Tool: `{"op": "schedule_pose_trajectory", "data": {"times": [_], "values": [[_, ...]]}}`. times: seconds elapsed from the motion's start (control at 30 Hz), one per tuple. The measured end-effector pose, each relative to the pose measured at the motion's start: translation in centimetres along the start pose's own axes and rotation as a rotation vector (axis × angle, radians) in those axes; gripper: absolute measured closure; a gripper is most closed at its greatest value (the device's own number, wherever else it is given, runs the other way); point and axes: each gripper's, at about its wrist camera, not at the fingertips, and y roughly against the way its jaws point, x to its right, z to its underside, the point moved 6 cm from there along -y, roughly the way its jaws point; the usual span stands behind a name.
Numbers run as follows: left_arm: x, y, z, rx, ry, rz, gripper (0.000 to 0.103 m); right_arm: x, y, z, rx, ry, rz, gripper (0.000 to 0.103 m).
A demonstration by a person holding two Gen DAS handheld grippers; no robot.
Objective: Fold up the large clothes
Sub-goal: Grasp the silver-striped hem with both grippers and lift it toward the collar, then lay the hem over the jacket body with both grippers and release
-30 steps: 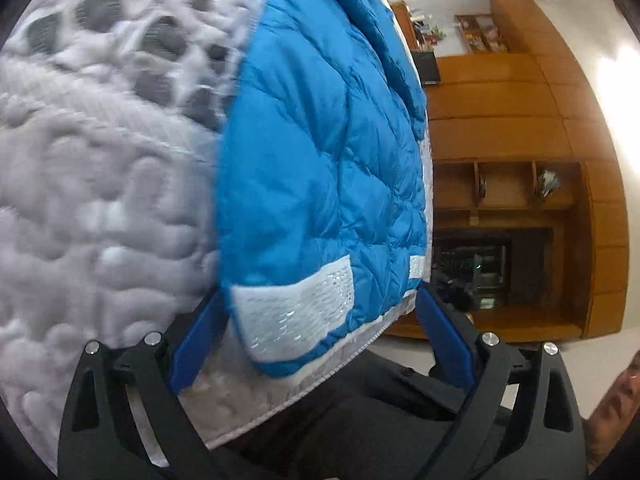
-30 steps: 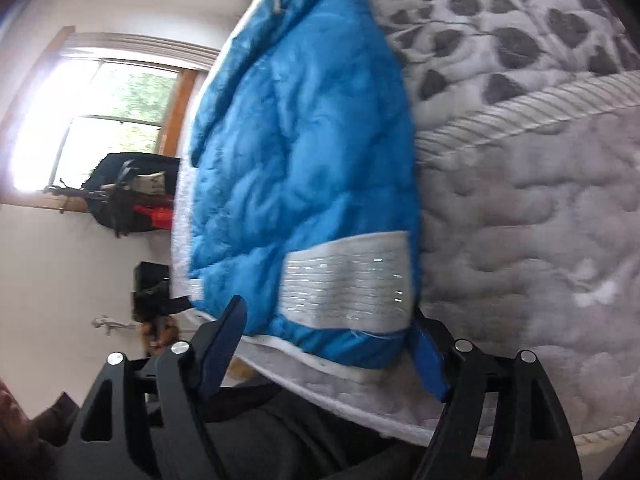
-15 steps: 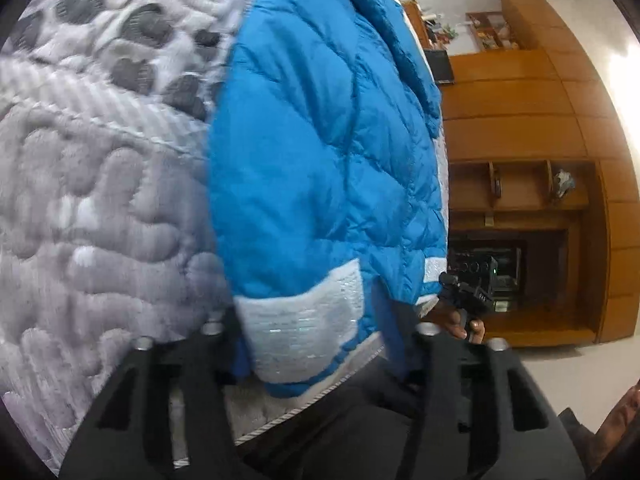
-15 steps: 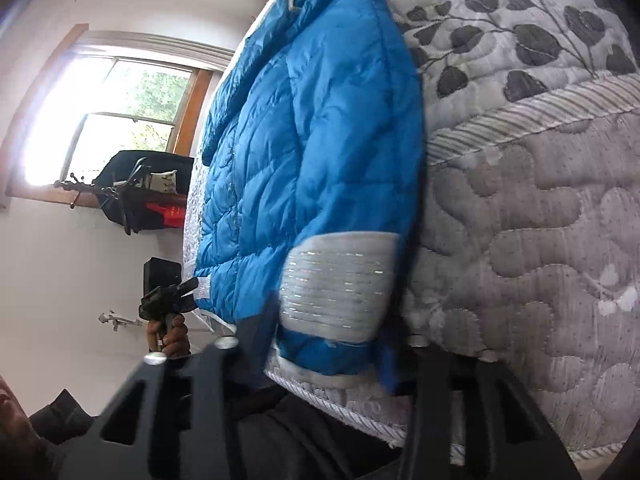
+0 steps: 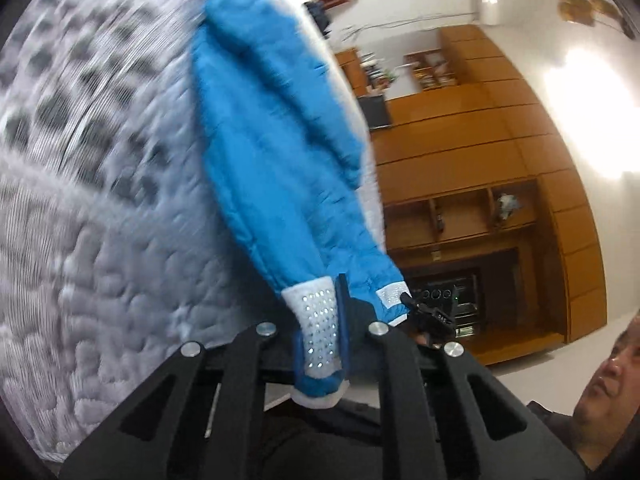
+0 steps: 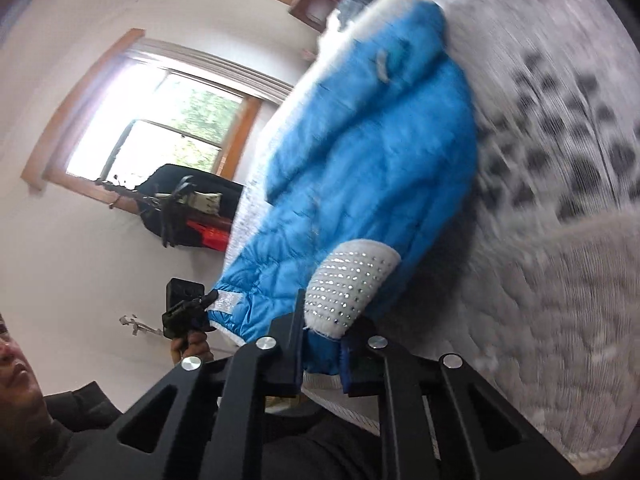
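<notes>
Item 1: blue quilted jacket (image 5: 276, 152), lying on my grey quilted mattress (image 5: 100, 280), its lower edge lifted at both corners. Both views are motion-blurred.

Item 2: my left gripper (image 5: 320, 344), clenched on a white studded cuff (image 5: 318, 320) at the jacket's hem; blue fabric and white trim bunch out below the fingers.

Item 3: my right gripper (image 6: 322, 340), likewise clamped on the other white studded band (image 6: 352, 280), with the hem pinched between its 2 fingers.

Item 4: each gripper shows in the other's view, small, at the far hem corner.

Item 5: surroundings: wooden wall unit (image 5: 480, 160) beyond the left side; window (image 6: 160, 136) beyond the right.
</notes>
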Motion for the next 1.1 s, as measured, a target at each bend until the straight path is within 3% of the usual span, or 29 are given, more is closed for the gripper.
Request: {"op": "schedule_pose_trajectory", "data": {"times": [0.47, 0.83, 1.1], "values": [[6.2, 1.1, -7.5, 0.093, -0.137, -0.002, 0.093, -4.7, 1.3, -8.9, 0.113, 0.132, 0.004, 0.092], [6.4, -0.2, -13.5, 0.133, -0.126, -0.019, 0.093, -5.3, -0.6, -14.7, 0.13, 0.168, 0.058, 0.092], [4.6, -2.5, -18.6, 0.132, -0.07, -0.059, 0.093, -3.5, -3.6, -19.8, 0.115, 0.135, 0.09, 0.092]]}}
